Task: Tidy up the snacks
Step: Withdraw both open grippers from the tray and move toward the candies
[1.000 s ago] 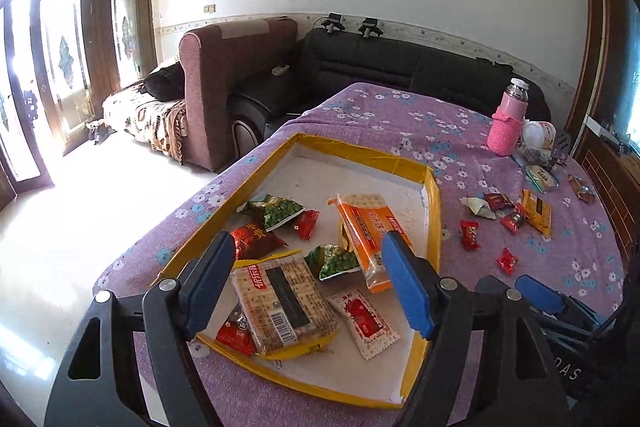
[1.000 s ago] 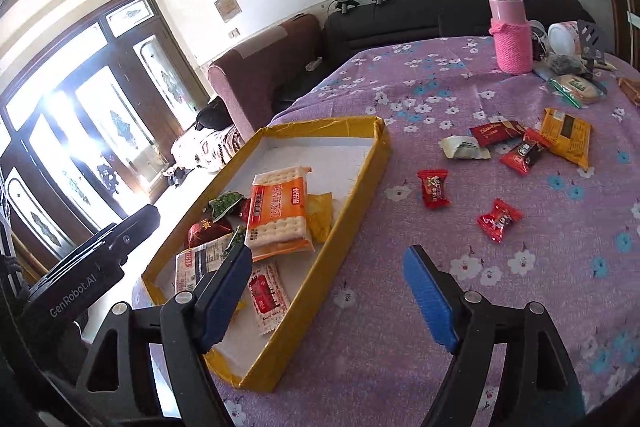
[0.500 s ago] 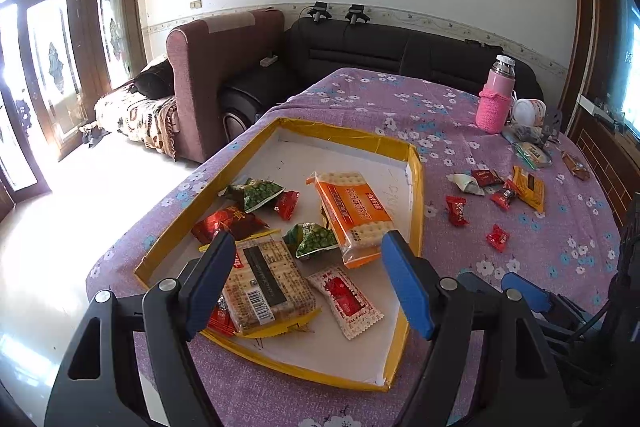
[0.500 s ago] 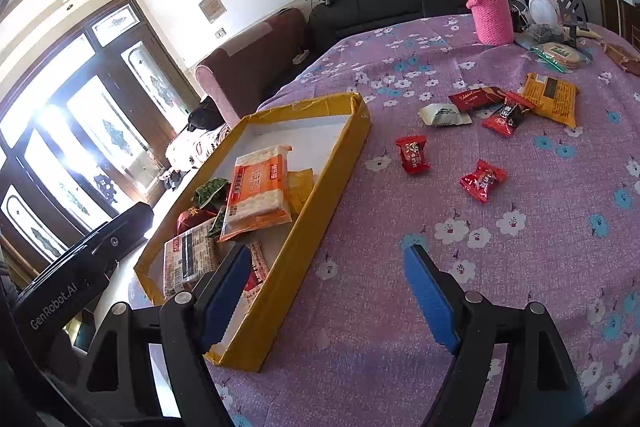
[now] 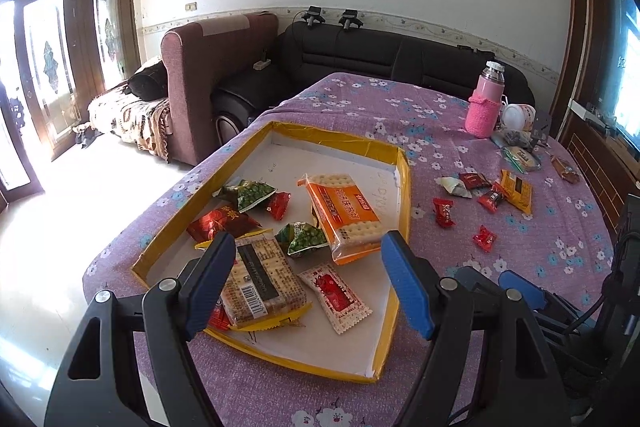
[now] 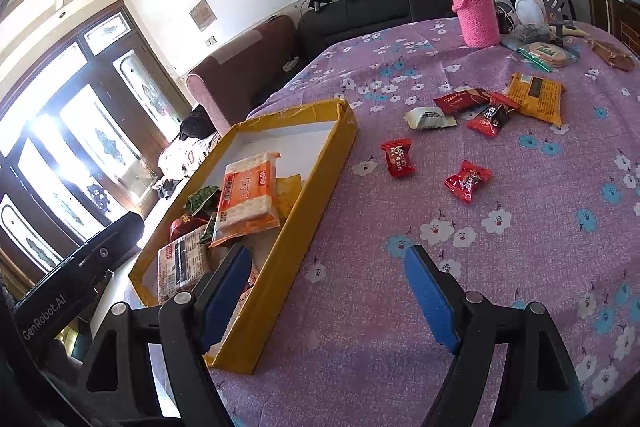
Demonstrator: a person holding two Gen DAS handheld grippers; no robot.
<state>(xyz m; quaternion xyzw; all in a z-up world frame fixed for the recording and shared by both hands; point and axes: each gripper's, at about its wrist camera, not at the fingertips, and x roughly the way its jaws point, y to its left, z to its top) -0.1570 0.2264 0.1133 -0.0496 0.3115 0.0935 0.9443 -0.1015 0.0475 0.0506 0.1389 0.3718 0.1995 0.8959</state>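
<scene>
Both grippers, left (image 5: 308,283) and right (image 6: 330,297), gape wide and empty above the tray (image 6: 320,179) edge, 2 red candies (image 6: 467,180) nearest on the cloth; slick wrappers could squirt out of a pinch.

Left wrist view: we look from above the near end of the yellow-rimmed tray (image 5: 403,187), facing along the table toward the black sofa (image 5: 384,59), close over the tray.
Right wrist view: we look from the tray's (image 6: 304,211) right side, low over the purple floral tablecloth (image 6: 500,267), facing the far end and glass doors (image 6: 100,147).
Shared: both views take in the tray, the pink bottle (image 5: 486,107) (image 6: 474,11), and the loose snacks (image 5: 484,199) (image 6: 468,179).
</scene>
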